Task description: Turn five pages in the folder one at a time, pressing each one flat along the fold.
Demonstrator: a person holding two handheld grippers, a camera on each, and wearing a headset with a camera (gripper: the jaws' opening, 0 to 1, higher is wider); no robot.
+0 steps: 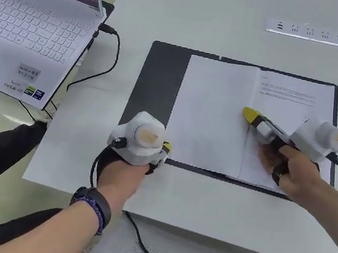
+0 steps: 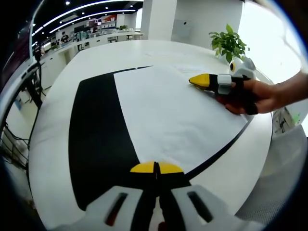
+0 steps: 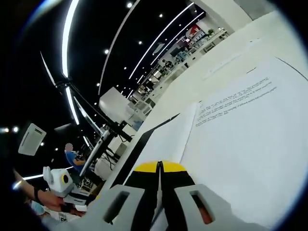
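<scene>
The folder (image 1: pixel 156 81) lies open on the table (image 1: pixel 232 22), one page (image 1: pixel 211 113) turned left, the right gripper (image 1: pixel 251 116), jaws together, apparently pressing the fold (image 1: pixel 256 88), the left gripper (image 1: pixel 165 147), also closed, at the near edge; remaining pages cannot be counted, and the print (image 1: pixel 285 92) is too small to read.

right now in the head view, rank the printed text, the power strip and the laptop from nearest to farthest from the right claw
1. printed text: just up and right of the right claw.
2. power strip: farther back, upper right.
3. laptop: farthest, off at the far left.
</scene>
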